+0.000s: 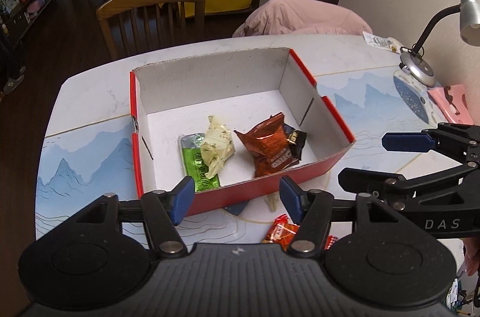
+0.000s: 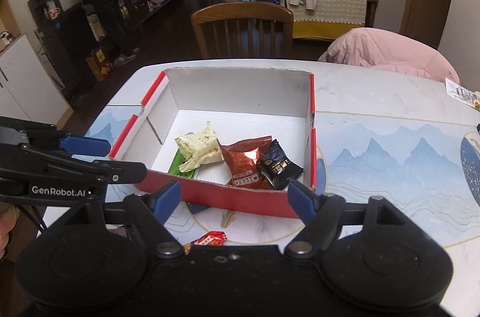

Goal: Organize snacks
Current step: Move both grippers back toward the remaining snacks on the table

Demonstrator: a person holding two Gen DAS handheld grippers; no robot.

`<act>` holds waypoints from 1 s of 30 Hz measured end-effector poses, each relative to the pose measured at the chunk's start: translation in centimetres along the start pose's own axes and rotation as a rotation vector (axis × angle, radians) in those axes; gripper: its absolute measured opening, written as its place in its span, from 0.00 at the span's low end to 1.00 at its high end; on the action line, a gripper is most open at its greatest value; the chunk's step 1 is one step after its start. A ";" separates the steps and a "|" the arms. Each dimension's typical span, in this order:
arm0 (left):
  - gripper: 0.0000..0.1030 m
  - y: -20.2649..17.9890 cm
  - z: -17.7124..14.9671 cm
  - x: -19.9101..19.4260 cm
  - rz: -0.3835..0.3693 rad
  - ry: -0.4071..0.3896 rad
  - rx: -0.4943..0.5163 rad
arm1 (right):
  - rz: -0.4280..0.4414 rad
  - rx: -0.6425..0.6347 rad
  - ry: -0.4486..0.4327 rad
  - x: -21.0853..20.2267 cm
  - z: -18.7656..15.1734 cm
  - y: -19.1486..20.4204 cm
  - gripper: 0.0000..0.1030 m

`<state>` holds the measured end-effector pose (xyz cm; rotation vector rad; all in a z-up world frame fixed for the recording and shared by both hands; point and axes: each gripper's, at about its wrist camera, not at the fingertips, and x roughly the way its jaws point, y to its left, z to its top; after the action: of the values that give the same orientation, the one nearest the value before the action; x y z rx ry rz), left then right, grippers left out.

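left gripper point(image 1: 232, 198) fingers released | right gripper point(image 2: 235, 198) released | red box point(image 1: 300, 176): four crinkled snack packets point(image 1: 270, 149)

The red snack packet point(image 2: 210, 239) lies half hidden behind the tool body, its print unreadable

Both my grippers are the same build: matte black plastic all over, with bright blue rubbery pads on the fingertips. My left gripper point(image 1: 233, 198) has a ribbed black top plate, two big round discs either side, and shiny silver pivot pins on the linkage arms. My right gripper point(image 2: 235, 201) looks identical from its own camera. From the side, the right one has "DAS" in pale grey letters, and the left one has "GenRobot.AI" in white on its body, plus a thin black cable hanging under it.
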<state>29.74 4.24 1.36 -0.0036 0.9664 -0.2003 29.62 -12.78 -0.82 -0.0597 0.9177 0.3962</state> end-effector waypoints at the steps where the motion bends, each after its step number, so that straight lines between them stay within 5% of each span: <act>1: 0.61 -0.2 -0.2 -0.2 0.004 -0.006 -0.005 | 0.006 -0.004 -0.005 -0.3 -0.1 -0.1 0.80; 17: 0.72 -1.5 -4.5 -3.2 0.017 -0.094 -0.100 | 0.083 -0.055 -0.070 -3.3 -3.4 -0.4 0.97; 30: 0.77 3.9 -8.4 -3.6 -0.033 -0.075 -0.049 | 0.020 0.078 -0.054 -1.8 -7.3 2.5 1.00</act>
<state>21.53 9.38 -0.87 -0.0714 0.8970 -0.2057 22.24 -12.62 -3.57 0.0320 0.8804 0.3787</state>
